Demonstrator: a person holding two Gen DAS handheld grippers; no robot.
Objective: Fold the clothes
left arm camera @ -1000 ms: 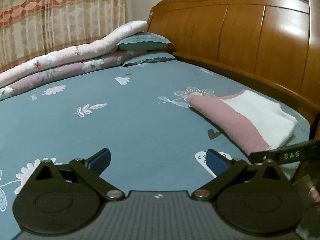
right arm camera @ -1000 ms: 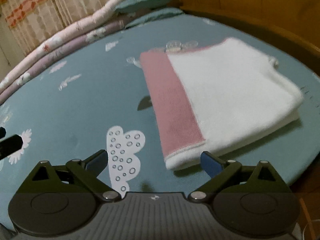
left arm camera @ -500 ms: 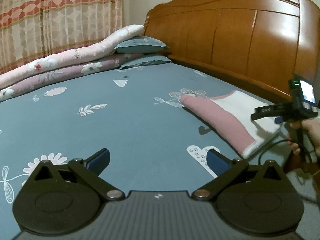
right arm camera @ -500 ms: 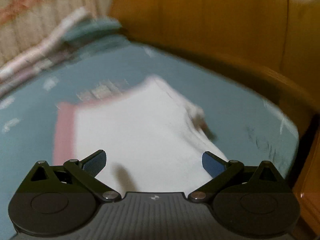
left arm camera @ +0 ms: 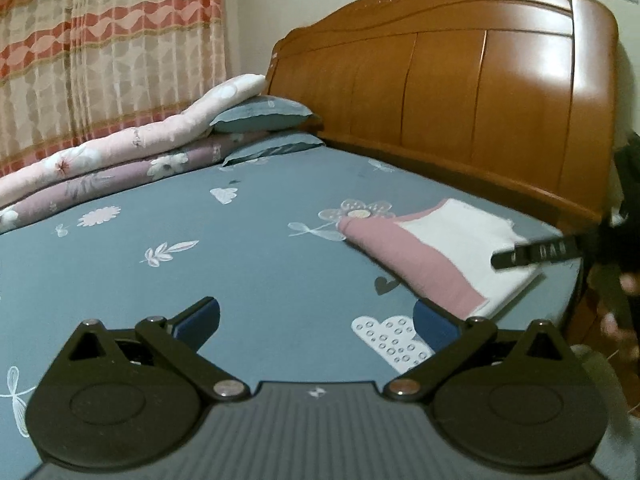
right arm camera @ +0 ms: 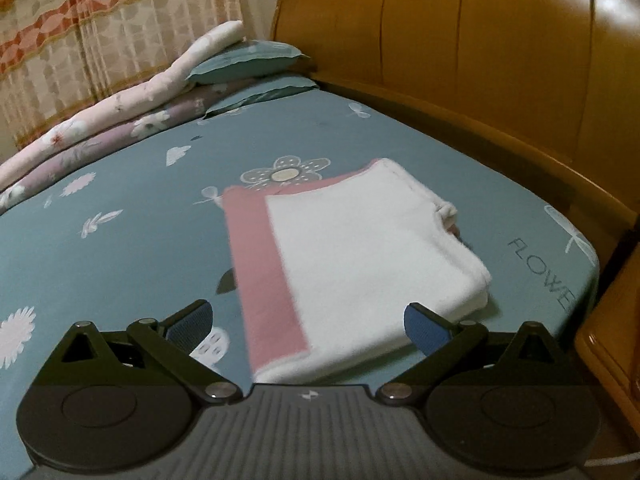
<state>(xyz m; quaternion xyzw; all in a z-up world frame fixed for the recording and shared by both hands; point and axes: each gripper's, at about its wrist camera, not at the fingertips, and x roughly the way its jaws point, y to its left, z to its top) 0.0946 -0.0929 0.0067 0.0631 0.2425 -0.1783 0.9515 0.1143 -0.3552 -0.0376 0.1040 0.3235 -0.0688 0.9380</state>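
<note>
Since half a second before, right tool [right arm camera: 306, 320] drew back, its fingers apart and empty, like left tool [left arm camera: 316, 318]. Folded garment [right arm camera: 360, 264] lay near the bed [left arm camera: 240, 240] right edge; any further fold should probably grip both near corners evenly.

Soft cloth lying against glossy wood

The folded garment [right arm camera: 360, 264] is looking fleecy and matt, the patterned bedsheet [right arm camera: 132, 248] is showing smooth cloth, the headboard [left arm camera: 460, 92] is gleaming as varnished wood, and the curtain [left arm camera: 100, 52] is hanging thin and woven.
</note>
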